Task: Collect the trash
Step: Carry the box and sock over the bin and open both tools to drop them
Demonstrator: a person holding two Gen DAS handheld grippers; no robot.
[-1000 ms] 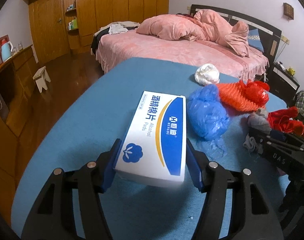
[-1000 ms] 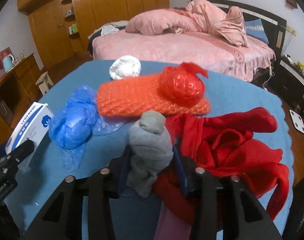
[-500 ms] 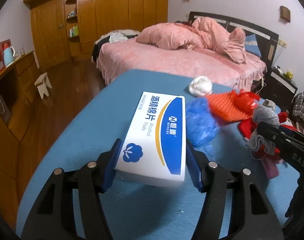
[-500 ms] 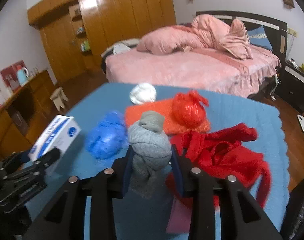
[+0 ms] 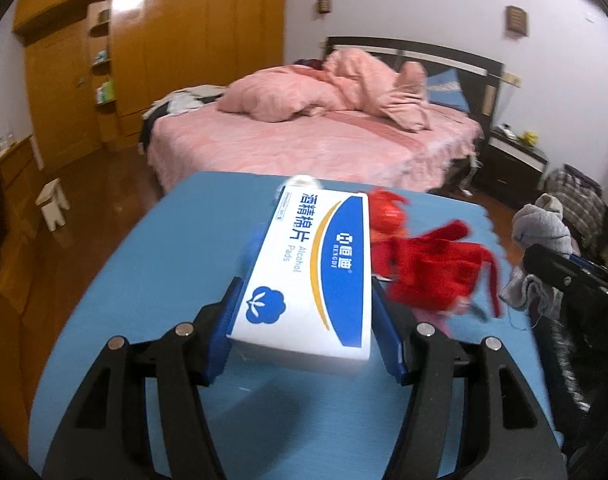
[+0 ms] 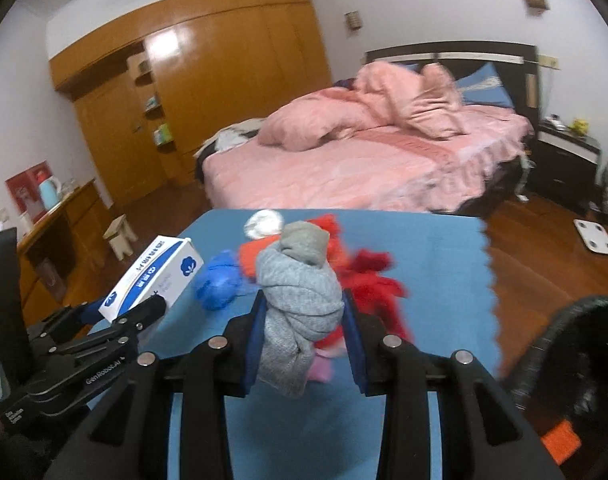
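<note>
My left gripper [image 5: 305, 320] is shut on a white and blue alcohol pads box [image 5: 311, 264] and holds it above the blue table [image 5: 152, 264]. The box also shows in the right wrist view [image 6: 152, 276]. My right gripper [image 6: 302, 344] is shut on a grey balled sock [image 6: 300, 292], lifted off the table; the sock shows at the right in the left wrist view [image 5: 539, 240]. On the table lie a red cloth [image 5: 431, 268], a blue plastic bag [image 6: 218, 282], an orange net [image 6: 250, 258] and a white wad [image 6: 264, 222].
A black bin [image 6: 575, 364] stands at the lower right beside the table's edge [image 6: 489, 280]. A pink bed [image 6: 343, 160] lies beyond the table. A wooden wardrobe [image 6: 208, 88], a small stool [image 5: 52, 204] and a side desk [image 6: 56, 224] stand to the left.
Both grippers have risen and pulled back with their loads. The box and the sock are higher above the table, and the trash pile looks farther away.
</note>
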